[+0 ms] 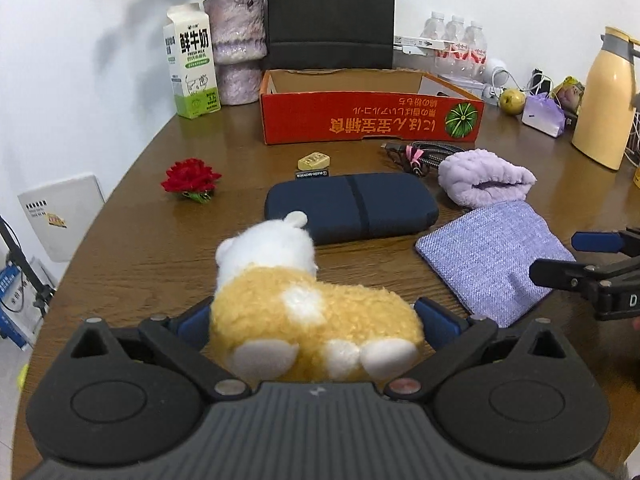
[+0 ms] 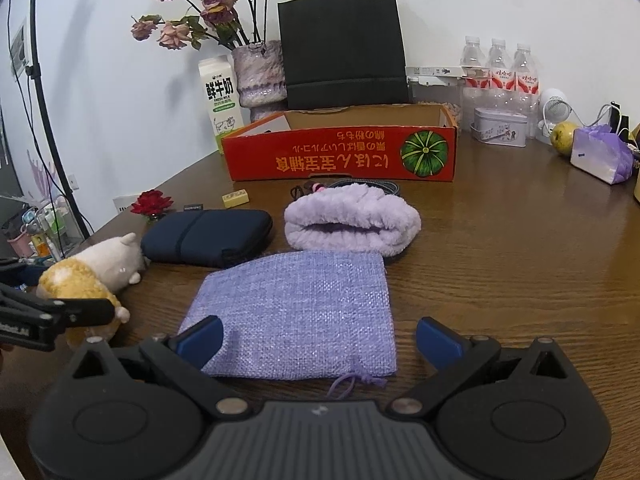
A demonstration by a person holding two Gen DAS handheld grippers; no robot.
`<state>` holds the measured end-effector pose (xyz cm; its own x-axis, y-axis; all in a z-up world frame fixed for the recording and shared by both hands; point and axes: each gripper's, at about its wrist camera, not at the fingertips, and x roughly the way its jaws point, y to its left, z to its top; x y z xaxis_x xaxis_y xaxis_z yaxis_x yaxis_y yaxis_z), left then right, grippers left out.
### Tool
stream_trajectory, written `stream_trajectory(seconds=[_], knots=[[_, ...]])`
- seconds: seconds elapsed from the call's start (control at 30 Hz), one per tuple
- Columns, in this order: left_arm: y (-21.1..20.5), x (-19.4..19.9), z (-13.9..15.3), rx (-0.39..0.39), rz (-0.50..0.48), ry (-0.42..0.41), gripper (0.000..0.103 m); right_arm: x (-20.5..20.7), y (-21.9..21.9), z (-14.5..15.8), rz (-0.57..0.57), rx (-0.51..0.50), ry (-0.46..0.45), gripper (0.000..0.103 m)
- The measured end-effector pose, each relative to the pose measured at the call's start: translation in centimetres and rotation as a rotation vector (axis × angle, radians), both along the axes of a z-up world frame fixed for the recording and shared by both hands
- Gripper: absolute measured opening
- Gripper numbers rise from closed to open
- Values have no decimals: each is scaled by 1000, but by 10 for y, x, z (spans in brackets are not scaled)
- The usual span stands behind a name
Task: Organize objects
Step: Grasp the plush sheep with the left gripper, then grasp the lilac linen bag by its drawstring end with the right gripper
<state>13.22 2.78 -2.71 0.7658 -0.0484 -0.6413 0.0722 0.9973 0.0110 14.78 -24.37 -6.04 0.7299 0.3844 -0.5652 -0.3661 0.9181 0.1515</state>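
Plush toy (image 1: 304, 300), yellow body with white head and paws, lies on its side on the wooden table (image 1: 132, 248), low centre of my left-wrist view, head pointing up-frame toward the navy zip case (image 1: 352, 208). Judged light, soft and squashy; the pile should give and grip well, nothing fragile. Best hold looks like across the fat yellow midsection, not the head or the small paws, which would slip out.

My left gripper (image 1: 316, 320): jaws spread as wide as they go, one blue pad on each side of the toy's body. The pads (image 1: 438, 320) sit close to the fur, not pressing it in; whether they brush it I can't tell. Nothing held.

My right gripper (image 2: 318, 338): jaws also wide, hovering over the near end of the lilac woven pouch (image 2: 296, 312), lower centre of its view. Pads clear of the cloth, nothing held.

Further out: fluffy lilac cloth roll (image 2: 352, 220) above the pouch, red artificial rose (image 1: 190, 178) at left, small yellow tile (image 1: 314, 160), coiled cable (image 1: 420, 152). Open red cardboard box (image 1: 372, 120) across upper centre, likely the destination. Milk carton (image 1: 192, 64) and vase (image 1: 238, 48) stand upper left.
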Motion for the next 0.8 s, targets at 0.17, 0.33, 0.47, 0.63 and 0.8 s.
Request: stream_trajectory(seconds=[0.17, 0.33, 0.47, 0.63, 0.8], knots=[[2, 7, -7, -44, 35, 25, 103, 1, 0, -1, 1, 2, 9, 103], [2, 3, -13, -67, 58, 2, 98, 2, -1, -2, 2, 7, 19, 103], [-1, -4, -13, -54, 88, -46, 95, 3, -2, -2, 0, 8, 25, 103], [2, -17, -3, -58, 121, -140, 95, 3, -2, -3, -2, 8, 27, 103], [2, -19, 13, -63, 147, -226, 95, 3, -1, -3, -5, 6, 29, 103]])
